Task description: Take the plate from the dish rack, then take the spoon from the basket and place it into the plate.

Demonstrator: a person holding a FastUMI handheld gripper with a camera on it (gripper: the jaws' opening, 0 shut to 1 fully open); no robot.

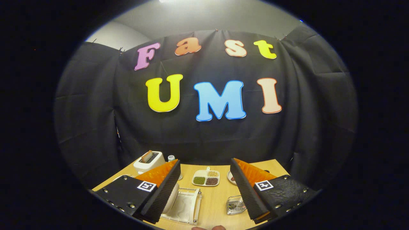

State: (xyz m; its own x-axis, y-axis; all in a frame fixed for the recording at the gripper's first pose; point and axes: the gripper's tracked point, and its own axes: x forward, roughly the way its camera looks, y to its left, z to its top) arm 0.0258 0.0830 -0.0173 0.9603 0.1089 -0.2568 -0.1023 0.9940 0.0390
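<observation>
While the gripper (pixel 204 188) hovers released and empty in the lower middle of the frame, the plate (pixel 172 198) stands in the dish rack (pixel 187 204) by its left finger, so nothing seems done.

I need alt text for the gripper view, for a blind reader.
The open tool hovers above a wooden table, holding nothing. Below it sit a clear dish rack with a white plate; beyond, a divided dish and a toaster.

One toaster (pixel 149 160), one divided dish (pixel 206 178), one rack (pixel 183 205), one basket (pixel 235 205).
</observation>
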